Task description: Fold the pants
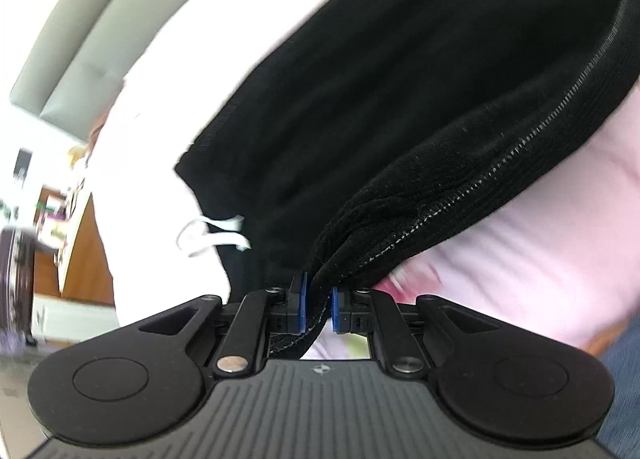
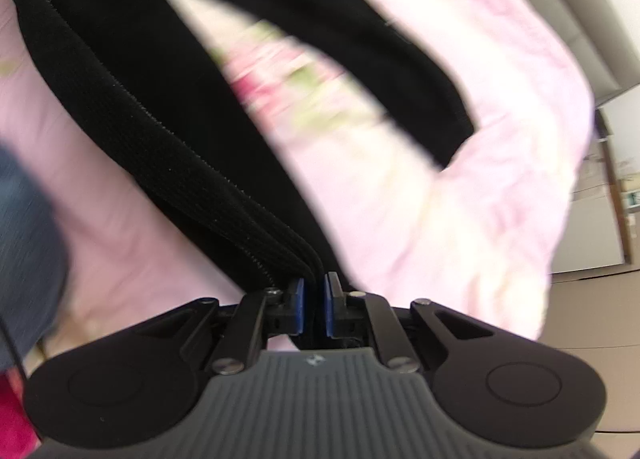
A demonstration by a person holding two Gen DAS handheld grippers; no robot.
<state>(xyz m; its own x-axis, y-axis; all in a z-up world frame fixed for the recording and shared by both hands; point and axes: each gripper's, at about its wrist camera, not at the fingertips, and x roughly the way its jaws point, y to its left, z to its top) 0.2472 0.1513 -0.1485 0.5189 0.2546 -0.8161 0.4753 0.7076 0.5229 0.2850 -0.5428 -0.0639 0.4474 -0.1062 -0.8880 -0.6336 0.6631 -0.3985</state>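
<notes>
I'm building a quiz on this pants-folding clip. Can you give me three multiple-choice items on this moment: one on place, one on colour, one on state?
1. Where does each gripper hold the black knit pants?
A. at the ribbed waistband
B. at a leg cuff
C. nowhere

2. What colour is the drawstring hanging from the pants?
A. red
B. white
C. green

3. How do the jaws of the right gripper stand?
A. wide open over bare bedding
B. shut on nothing
C. shut on the pants

Answers:
1 A: the ribbed waistband runs straight into the left gripper, and likewise in the right wrist view.
2 B: the cord loops white against the black cloth.
3 C: black fabric is pinched between the blue pads above the pale pink floral bedding.
</notes>
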